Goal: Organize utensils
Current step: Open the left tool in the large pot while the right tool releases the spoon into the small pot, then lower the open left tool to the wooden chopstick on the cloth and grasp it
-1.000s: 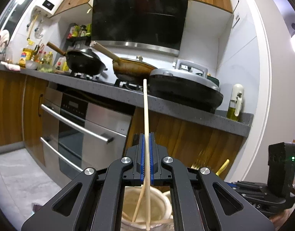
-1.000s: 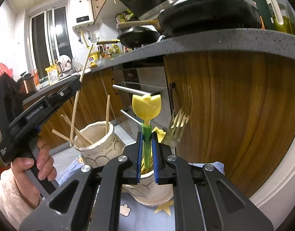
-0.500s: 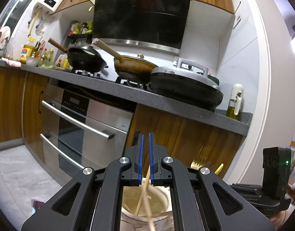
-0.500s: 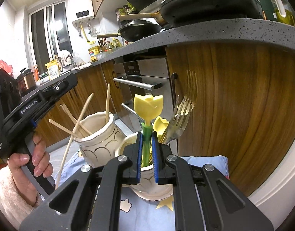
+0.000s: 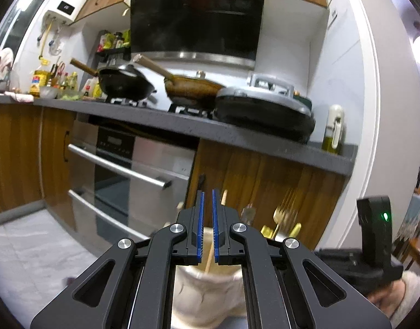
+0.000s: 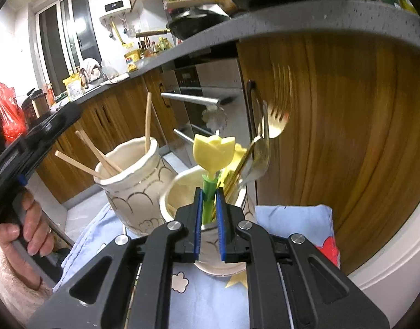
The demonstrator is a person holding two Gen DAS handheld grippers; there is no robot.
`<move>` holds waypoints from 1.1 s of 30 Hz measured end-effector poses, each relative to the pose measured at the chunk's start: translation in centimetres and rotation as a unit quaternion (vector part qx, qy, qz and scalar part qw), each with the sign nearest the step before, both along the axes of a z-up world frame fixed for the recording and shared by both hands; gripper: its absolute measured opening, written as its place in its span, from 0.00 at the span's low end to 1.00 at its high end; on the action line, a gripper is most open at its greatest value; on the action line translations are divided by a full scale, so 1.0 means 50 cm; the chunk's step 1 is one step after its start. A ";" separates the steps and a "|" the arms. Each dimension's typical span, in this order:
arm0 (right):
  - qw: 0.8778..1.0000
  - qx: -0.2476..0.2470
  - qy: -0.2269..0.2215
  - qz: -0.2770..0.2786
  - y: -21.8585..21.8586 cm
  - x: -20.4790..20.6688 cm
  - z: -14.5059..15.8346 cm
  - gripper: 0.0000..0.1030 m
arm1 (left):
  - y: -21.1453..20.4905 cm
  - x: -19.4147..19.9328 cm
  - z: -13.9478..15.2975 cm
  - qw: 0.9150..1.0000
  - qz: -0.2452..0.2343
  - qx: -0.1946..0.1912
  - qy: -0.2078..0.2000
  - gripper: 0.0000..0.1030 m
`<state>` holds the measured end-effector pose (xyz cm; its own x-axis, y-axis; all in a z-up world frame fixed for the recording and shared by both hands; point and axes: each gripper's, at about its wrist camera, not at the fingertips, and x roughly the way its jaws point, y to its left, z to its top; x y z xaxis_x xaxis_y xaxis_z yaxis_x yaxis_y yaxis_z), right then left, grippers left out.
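Left wrist view hides most of your chopstick cup [image 5: 207, 296] behind the left hand-held gripper [image 5: 207, 208]; only a blurred cream wall and one chopstick [image 5: 210, 257] show at bottom centre, below the nearly closed pads, which grip nothing. The gold forks [image 5: 284, 216] to the right are smeared by motion. In the right wrist view your right hand-held gripper [image 6: 210, 200] is clenched on the green stem of the yellow tulip utensil [image 6: 214, 153], low in the frame's centre, over the second cup [image 6: 182, 186]. The chopstick cup [image 6: 133, 186] stands just left of it.
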<state>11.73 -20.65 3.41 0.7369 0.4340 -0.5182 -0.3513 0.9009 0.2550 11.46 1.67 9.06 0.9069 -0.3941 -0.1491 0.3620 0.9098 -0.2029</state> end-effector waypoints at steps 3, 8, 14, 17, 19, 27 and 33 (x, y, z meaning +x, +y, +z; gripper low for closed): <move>1.000 -0.004 -0.003 -0.002 0.004 -0.001 -0.001 0.09 | 0.023 -0.013 -0.021 0.999 0.011 0.004 0.036 0.09; 1.000 -0.017 -0.007 -0.005 0.012 -0.005 0.000 0.12 | 0.045 -0.031 -0.067 0.995 0.043 0.037 0.080 0.11; 1.000 -0.006 -0.024 -0.017 -0.004 -0.024 0.010 0.31 | 0.046 -0.034 -0.133 0.983 0.061 0.073 0.158 0.20; 0.999 -0.004 -0.034 -0.024 -0.017 -0.042 0.020 0.34 | 0.045 -0.035 -0.164 0.975 0.066 0.081 0.195 0.25; 0.999 -0.003 -0.042 -0.031 -0.028 -0.057 0.026 0.39 | 0.042 -0.038 -0.183 0.969 0.073 0.086 0.220 0.30; 0.998 0.019 -0.040 -0.052 -0.083 -0.111 0.019 0.39 | 0.010 -0.019 -0.247 0.936 0.112 0.113 0.315 0.41; 0.998 0.023 -0.033 -0.057 -0.107 -0.132 0.015 0.39 | -0.027 0.010 -0.275 0.916 0.145 0.145 0.344 0.31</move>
